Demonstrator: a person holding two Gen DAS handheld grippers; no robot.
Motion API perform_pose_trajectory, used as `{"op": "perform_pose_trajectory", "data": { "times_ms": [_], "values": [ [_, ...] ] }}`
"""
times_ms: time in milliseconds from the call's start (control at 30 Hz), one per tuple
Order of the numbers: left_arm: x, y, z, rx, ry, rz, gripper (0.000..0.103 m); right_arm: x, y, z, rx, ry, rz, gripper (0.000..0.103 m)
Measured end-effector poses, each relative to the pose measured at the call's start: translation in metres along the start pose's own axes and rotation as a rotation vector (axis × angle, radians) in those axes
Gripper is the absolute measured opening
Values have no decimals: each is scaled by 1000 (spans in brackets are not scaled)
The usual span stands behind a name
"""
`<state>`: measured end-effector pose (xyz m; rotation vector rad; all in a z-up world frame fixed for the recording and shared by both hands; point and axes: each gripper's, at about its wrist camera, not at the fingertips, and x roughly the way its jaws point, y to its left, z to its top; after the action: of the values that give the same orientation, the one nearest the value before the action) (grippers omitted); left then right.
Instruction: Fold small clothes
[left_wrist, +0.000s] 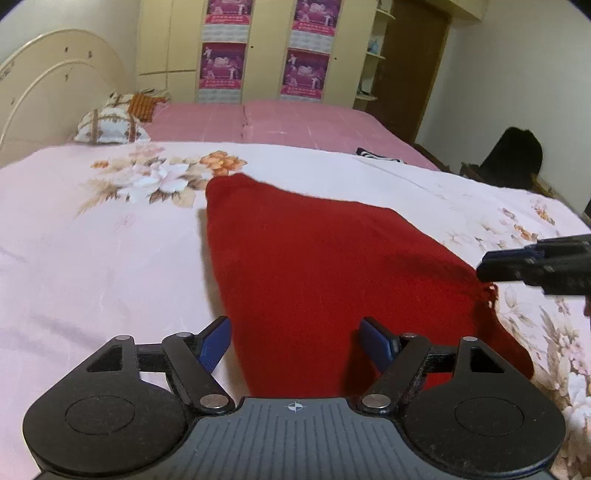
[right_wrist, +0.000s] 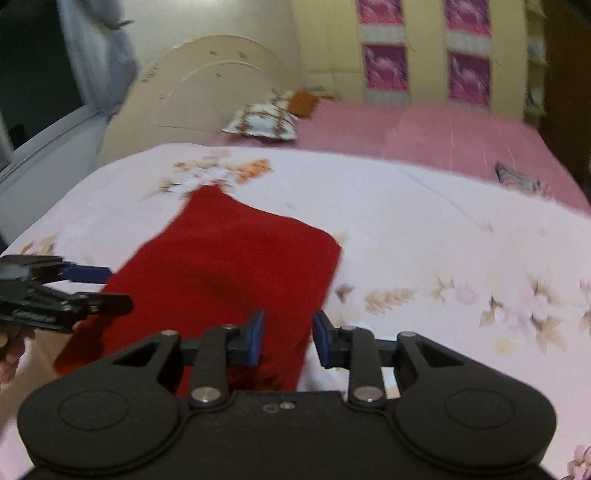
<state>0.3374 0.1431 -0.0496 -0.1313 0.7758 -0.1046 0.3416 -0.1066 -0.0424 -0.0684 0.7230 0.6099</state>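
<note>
Floral bedspread (left_wrist: 92, 258) fills your view, with the red garment (left_wrist: 314, 266) lying flat on it. Your left gripper (left_wrist: 295, 343) hangs spread wide over its near edge; your right gripper (right_wrist: 288, 338) sits parted, gripping nothing.

Both wrist cameras look forward over their own fingers, low and close above the bed (left_wrist: 92, 258). Both face the headboard (right_wrist: 207, 96) and share the red cloth (left_wrist: 314, 266).

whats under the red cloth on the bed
The red cloth lies flat on the pale floral bedspread, which shows all around it. Whether anything else is beneath it cannot be seen; no bulge shows. Both grippers are open above its near edge.
</note>
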Motion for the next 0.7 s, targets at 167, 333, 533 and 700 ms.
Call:
{"op": "perform_pose_trajectory", "data": {
  "times_ms": [167, 333, 533, 700],
  "values": [
    [6, 0, -19, -47, 29, -13, 77, 11, 38, -31, -231, 50, -6, 33],
    [-3, -4, -31, -42, 34, -7, 77, 23, 21, -47, -206, 91, -76, 29],
    [-12, -6, -49, -44, 51, -4, 77, -8, 25, -43, -172, 7, -73, 31],
    [-10, -7, -55, -84, 46, -5, 77, 5, 51, -56, -256, 51, -50, 35]
  ]
}}
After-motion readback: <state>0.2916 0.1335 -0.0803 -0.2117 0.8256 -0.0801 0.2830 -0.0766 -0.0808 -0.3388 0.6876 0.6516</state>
